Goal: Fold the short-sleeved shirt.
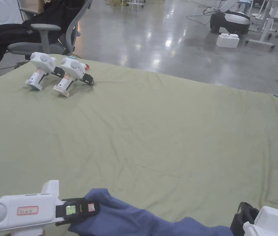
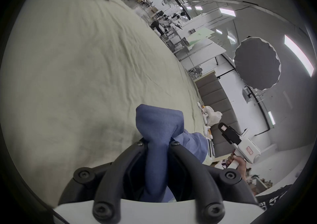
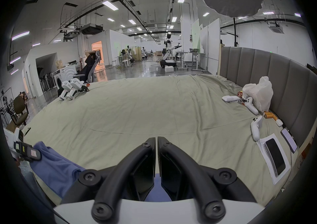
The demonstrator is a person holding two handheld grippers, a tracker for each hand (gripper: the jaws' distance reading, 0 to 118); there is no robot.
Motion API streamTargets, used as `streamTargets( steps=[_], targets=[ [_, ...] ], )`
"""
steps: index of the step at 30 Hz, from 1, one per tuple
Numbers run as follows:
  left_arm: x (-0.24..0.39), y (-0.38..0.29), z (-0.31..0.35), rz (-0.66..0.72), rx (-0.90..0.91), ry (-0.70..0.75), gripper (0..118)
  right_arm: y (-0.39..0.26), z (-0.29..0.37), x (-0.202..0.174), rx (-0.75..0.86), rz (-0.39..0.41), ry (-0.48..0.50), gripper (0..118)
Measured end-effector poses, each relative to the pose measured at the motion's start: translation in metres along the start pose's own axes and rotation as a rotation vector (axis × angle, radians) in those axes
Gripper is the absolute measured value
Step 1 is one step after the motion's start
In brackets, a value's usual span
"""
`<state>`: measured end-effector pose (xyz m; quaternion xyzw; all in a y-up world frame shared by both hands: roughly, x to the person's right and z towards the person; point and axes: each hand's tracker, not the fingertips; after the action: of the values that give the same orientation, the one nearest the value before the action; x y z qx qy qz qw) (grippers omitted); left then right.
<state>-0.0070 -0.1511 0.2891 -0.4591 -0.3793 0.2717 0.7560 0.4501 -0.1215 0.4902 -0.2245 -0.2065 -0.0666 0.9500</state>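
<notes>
I am holding the blue short-sleeved shirt (image 1: pixel 129 216) at the near edge of the bed, where it is lying bunched on the pale green sheet (image 1: pixel 153 129) and trailing off the edge toward me. My left gripper (image 2: pixel 157 143) is clamping a gathered wad of the fabric between both jaws, and a tuft of cloth is poking out past the tips. My right gripper (image 3: pixel 157 140) is hovering over the sheet just beside the shirt with its jaws pressed together; a sliver of blue is showing low behind them, but I cannot tell whether any cloth is caught there. I am judging the step in hand to be getting the shirt spread flat before any fold. To do it well, I should be taking a second hold on a hem or shoulder well apart from the left grip, then drawing the garment up onto the open middle of the bed, keeping away from the two spare grippers (image 1: pixel 58 73) at the far corner.
</notes>
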Motion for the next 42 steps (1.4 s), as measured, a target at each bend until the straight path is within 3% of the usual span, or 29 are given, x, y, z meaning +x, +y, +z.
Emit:
streamTargets(
  steps=[7, 12, 20, 26, 36, 42],
  targets=[
    [0.026, 0.043, 0.062, -0.13, 0.056, 0.252, 16, 0.0, -0.003, 0.004, 0.004, -0.007, 0.009, 2],
    [0.076, 0.039, 0.051, -0.293, 0.018, 0.479, 16, -0.002, -0.006, 0.005, 0.001, -0.022, 0.016, 2],
    [0.166, -0.007, -0.023, -0.461, -0.077, 0.485, 16, -0.01, -0.004, 0.009, -0.013, -0.035, 0.017, 2],
    [0.185, -0.028, -0.071, -0.452, -0.151, 0.402, 16, -0.02, -0.004, 0.013, -0.035, -0.047, 0.005, 2],
    [0.186, -0.07, -0.179, -0.368, -0.214, 0.447, 16, -0.03, 0.001, 0.024, -0.061, -0.075, -0.025, 2],
    [0.193, -0.085, -0.196, -0.336, -0.227, 0.418, 16, -0.029, 0.003, 0.029, -0.06, -0.081, -0.039, 2]
  ],
)
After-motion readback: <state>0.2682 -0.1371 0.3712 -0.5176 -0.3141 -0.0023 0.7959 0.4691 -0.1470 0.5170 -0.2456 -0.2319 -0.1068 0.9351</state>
